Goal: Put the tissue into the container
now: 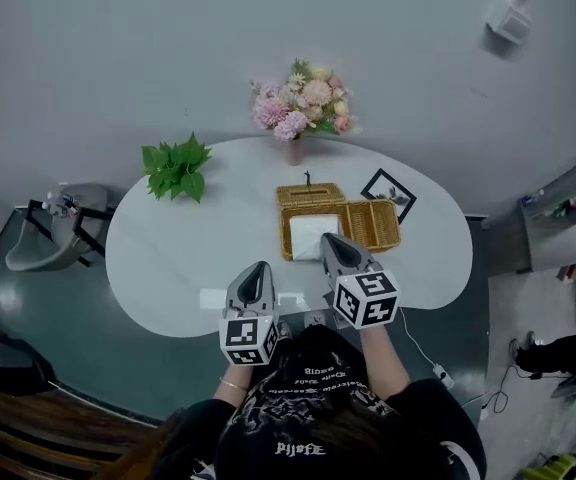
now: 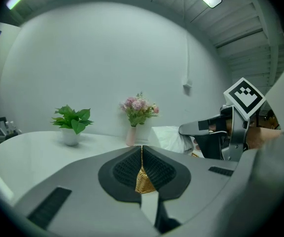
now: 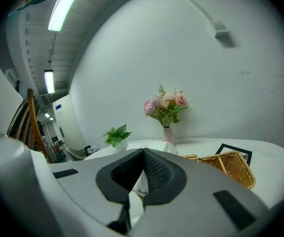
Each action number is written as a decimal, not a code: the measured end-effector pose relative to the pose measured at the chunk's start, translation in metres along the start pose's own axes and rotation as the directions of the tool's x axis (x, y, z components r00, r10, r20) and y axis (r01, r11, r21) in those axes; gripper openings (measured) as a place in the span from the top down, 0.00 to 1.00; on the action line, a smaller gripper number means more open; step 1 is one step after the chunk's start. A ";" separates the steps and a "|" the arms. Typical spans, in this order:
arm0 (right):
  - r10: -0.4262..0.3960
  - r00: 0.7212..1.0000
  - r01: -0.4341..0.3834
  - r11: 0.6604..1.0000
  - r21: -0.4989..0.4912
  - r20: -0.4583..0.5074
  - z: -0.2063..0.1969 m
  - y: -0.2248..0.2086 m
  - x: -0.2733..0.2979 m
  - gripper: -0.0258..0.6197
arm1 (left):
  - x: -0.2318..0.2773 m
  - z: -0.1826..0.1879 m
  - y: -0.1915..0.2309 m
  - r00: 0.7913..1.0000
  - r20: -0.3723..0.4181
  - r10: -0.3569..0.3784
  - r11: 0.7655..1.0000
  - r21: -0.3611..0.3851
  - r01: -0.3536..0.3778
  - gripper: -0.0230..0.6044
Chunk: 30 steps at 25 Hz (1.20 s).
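Observation:
A white tissue pack (image 1: pixel 308 233) sits over the open wicker container (image 1: pixel 286 240) at the middle of the white table. My right gripper (image 1: pixel 330 238) reaches it from the near side with its jaws closed together, pinching the pack's near edge. The right gripper view has the tissue pack (image 3: pixel 154 144) right behind the right gripper (image 3: pixel 143 151). From the left gripper view, the tissue pack (image 2: pixel 167 137) hangs at the tip of the right gripper (image 2: pixel 181 130). My left gripper (image 1: pixel 258 268) hovers left of it, shut and empty (image 2: pixel 142 149); wicker (image 2: pixel 143 181) shows beyond.
A second wicker basket (image 1: pixel 373 223) adjoins the container on the right, and a wicker lid (image 1: pixel 310 194) lies behind it. A flower vase (image 1: pixel 303 103), a potted plant (image 1: pixel 176 168) and a picture frame (image 1: pixel 388 193) stand further back. A grey chair (image 1: pixel 53 233) is left of the table.

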State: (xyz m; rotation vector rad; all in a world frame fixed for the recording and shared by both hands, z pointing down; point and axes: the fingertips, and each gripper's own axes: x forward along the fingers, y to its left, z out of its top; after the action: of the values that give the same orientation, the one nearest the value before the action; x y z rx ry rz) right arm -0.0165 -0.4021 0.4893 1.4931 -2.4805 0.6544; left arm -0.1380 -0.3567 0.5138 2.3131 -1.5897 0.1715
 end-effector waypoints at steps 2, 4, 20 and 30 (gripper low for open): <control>0.008 1.000 -0.008 1.000 0.000 -0.011 0.003 -0.001 0.006 0.93 | 0.003 0.002 0.004 1.000 -0.004 0.018 1.000 0.000 -0.018 0.92; 0.021 1.000 -0.021 1.000 -0.002 -0.018 0.007 -0.001 0.012 0.93 | 0.005 0.003 0.009 0.999 -0.006 0.037 0.999 -0.002 -0.037 0.92; 0.019 0.991 -0.015 0.999 0.033 -0.131 -0.017 -0.030 0.051 0.93 | 0.023 -0.006 0.023 0.993 -0.017 0.113 0.993 -0.030 -0.114 0.92; 0.020 0.981 -0.004 0.997 0.081 -0.194 -0.037 -0.042 0.067 0.93 | 0.024 -0.007 0.026 0.988 -0.009 0.154 0.988 -0.026 -0.155 0.92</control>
State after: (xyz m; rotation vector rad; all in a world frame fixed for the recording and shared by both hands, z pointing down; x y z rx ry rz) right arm -0.0150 -0.4561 0.5582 1.3689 -2.3427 0.8674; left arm -0.1527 -0.3843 0.5321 2.1665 -1.7573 0.1929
